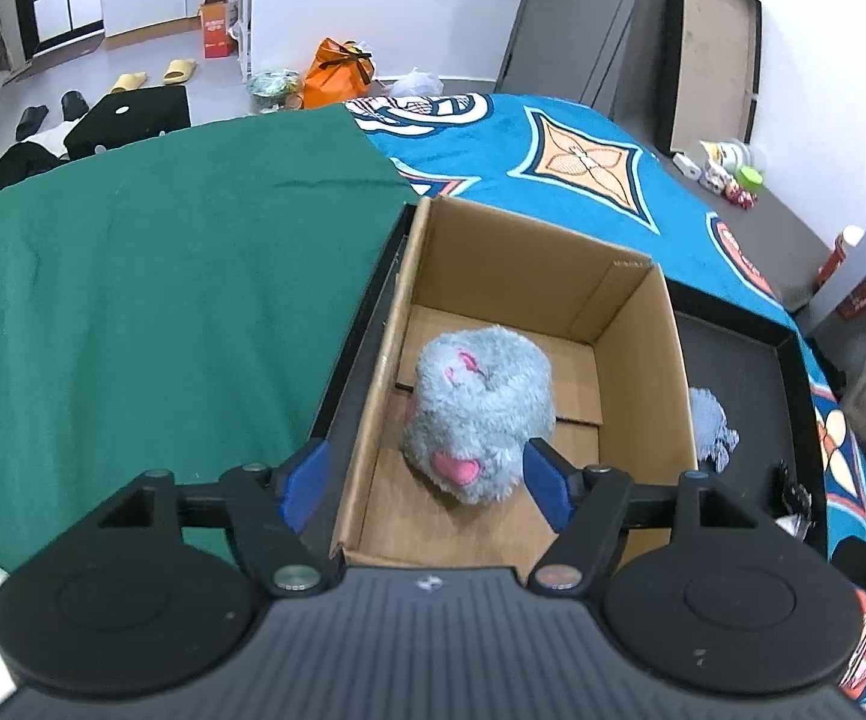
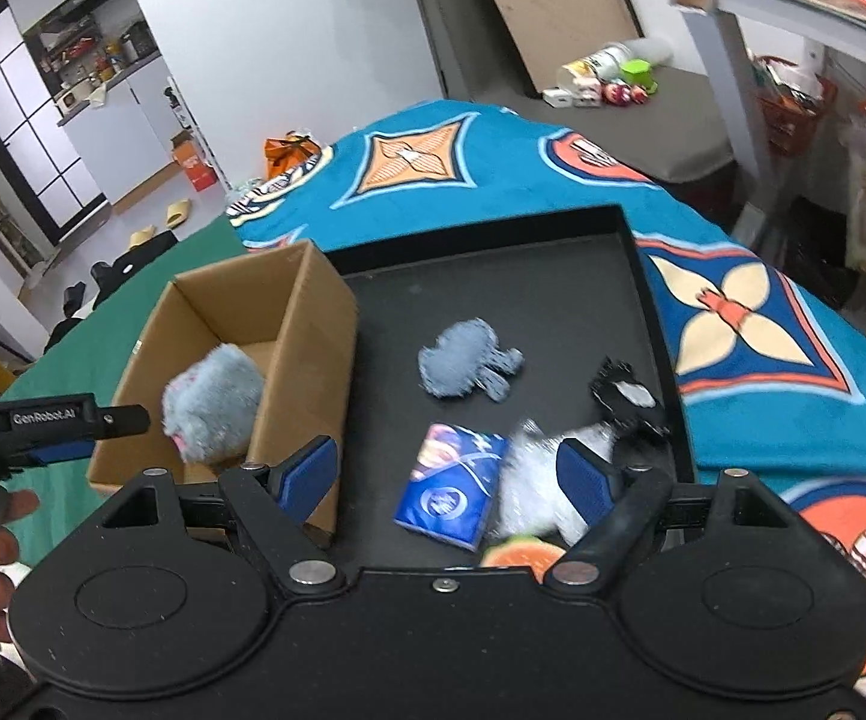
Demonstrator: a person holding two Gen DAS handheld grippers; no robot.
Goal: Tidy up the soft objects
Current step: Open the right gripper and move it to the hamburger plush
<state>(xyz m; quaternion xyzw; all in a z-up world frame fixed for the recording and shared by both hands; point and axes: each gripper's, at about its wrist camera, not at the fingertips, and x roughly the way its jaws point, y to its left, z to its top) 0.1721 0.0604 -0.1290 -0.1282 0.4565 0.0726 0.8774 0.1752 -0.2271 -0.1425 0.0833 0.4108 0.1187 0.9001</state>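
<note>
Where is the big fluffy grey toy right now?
The fluffy grey toy lies inside the cardboard box, at the left of the black tray.

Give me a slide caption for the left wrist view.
Open left gripper above grey plush toy lying in cardboard box.

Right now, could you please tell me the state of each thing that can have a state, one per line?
cardboard box: open, standing in the tray
grey plush toy: lying inside the box, not gripped
left gripper: open above the box
right gripper: open, nothing gripped
small grey plush: lying loose on the tray
blue packet: lying flat on the tray
black tray: lying on the blanket
</note>
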